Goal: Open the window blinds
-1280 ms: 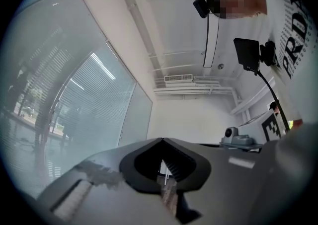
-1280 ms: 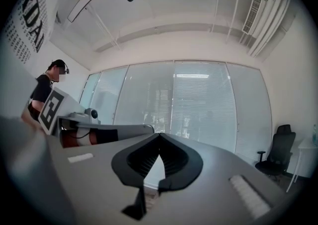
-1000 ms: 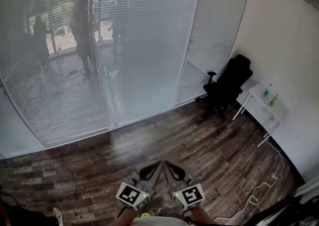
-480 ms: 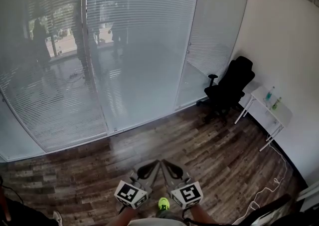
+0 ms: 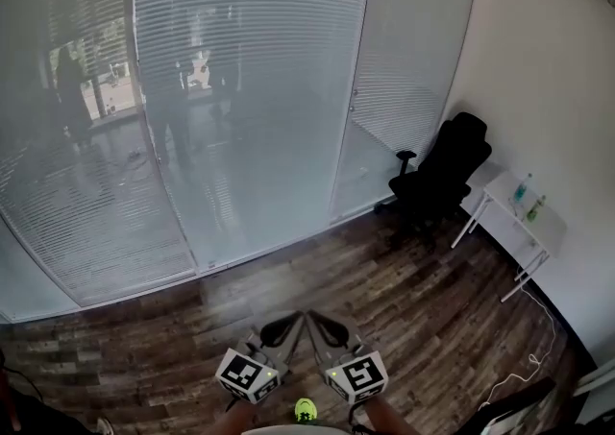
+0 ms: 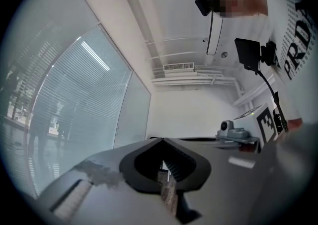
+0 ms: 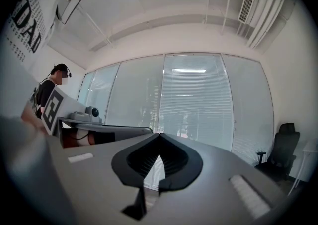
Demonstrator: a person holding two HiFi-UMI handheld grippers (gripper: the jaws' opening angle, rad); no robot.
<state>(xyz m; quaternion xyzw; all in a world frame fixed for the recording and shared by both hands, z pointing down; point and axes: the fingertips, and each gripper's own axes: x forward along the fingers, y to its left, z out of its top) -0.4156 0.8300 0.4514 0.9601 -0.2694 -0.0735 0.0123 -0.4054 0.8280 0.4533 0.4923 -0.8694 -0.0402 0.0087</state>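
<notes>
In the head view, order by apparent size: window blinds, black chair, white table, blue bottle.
1. window blinds
2. black chair and white table: roughly alike, left unranked
3. blue bottle, smallest

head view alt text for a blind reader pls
The left tool and right tool, both shut and empty, point at white slatted window blinds across a dark wooden floor. A black office chair stands at right.

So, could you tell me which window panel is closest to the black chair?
The narrow rightmost panel, beside the white wall; the black chair stands just before it.
</notes>
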